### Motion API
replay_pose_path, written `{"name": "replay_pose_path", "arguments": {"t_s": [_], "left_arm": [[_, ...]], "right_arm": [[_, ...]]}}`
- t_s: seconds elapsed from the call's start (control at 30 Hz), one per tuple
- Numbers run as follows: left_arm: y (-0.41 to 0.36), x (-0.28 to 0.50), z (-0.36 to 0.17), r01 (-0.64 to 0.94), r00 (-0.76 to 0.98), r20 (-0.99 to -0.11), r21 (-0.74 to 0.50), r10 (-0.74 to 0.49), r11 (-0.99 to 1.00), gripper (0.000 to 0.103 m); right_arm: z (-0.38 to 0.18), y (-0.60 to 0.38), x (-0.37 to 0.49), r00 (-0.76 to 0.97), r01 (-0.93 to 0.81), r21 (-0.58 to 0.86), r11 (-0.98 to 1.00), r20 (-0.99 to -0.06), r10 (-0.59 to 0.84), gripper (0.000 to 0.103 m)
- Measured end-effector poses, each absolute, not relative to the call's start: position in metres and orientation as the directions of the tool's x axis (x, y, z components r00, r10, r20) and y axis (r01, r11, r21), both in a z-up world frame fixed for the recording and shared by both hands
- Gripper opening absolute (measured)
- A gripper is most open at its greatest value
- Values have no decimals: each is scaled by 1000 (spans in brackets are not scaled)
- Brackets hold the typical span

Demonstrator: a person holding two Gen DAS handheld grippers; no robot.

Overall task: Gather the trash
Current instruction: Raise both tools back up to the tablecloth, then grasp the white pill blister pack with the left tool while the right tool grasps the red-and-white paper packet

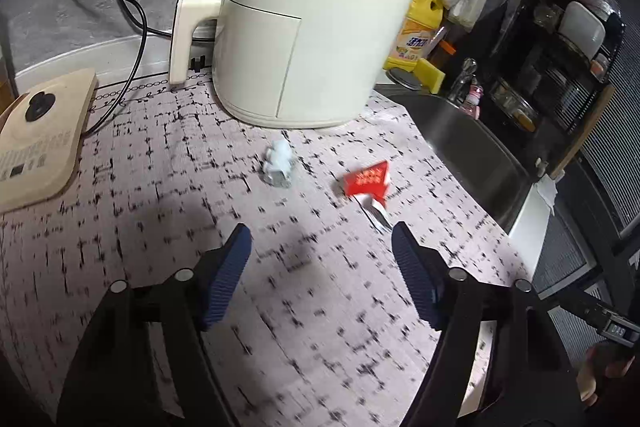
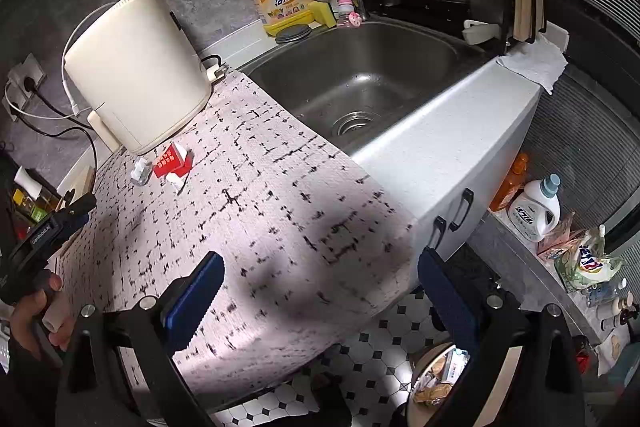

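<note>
The patterned counter mat (image 1: 160, 187) fills the space under and ahead of both pairs of jaws, and the steel sink (image 2: 360, 75) lies beyond the right gripper (image 2: 320, 279), ahead and a little to its far side. The cream air fryer (image 1: 312, 19) stands well ahead of the left gripper (image 1: 320, 239), its base just beyond the litter. The left gripper hangs over the mat with its jaws released and nothing between them; the right gripper's jaws stand wide too, empty, near the counter's front edge with a bin of rubbish (image 2: 440, 375) on the tiled floor below them. The task's things lie ahead of the left jaws, near but not yet between them: a red cigarette pack (image 1: 368, 179), slightly toward the right finger's side, with a white scrap (image 1: 378, 211) touching its near edge, and a small crumpled white piece (image 1: 278, 163) just beside it, more in line with the left finger. The pack is probably light thin card, partly crushed, so it should give under pressure and could skid on the mat; pinching across its flat faces near the middle seems safest. The crumpled piece looks soft and nearly weightless, best taken around its bulk. The scrap is thin and may need an edge lifted.
</note>
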State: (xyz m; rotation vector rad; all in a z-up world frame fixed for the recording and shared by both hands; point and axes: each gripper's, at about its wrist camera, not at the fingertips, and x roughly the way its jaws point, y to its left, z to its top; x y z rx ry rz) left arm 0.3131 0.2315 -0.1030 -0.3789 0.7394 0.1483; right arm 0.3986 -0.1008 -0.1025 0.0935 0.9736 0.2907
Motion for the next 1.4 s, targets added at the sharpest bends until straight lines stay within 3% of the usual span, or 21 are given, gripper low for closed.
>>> {"name": "replay_pose_path", "arguments": {"t_s": [0.23, 0.63, 0.73, 1.0, 1.4], "left_arm": [[263, 352, -120, -230, 706, -707, -280, -38, 932, 52], [277, 413, -155, -211, 657, -754, -209, -20, 955, 45], [282, 416, -158, -216, 653, -757, -207, -16, 954, 24], [292, 383, -145, -218, 675, -737, -224, -19, 950, 24], [344, 291, -134, -395, 677, -728, -236, 108, 888, 24]], "right_arm": [[-100, -75, 407, 560, -164, 169, 972, -795, 233, 95], [-103, -74, 401, 575, -67, 144, 987, -803, 156, 95], [-103, -70, 407, 576, -72, 141, 987, -803, 157, 95], [-106, -25, 432, 546, -194, 150, 969, -805, 234, 95], [-124, 87, 469, 442, -431, 155, 889, -823, 357, 95]]}}
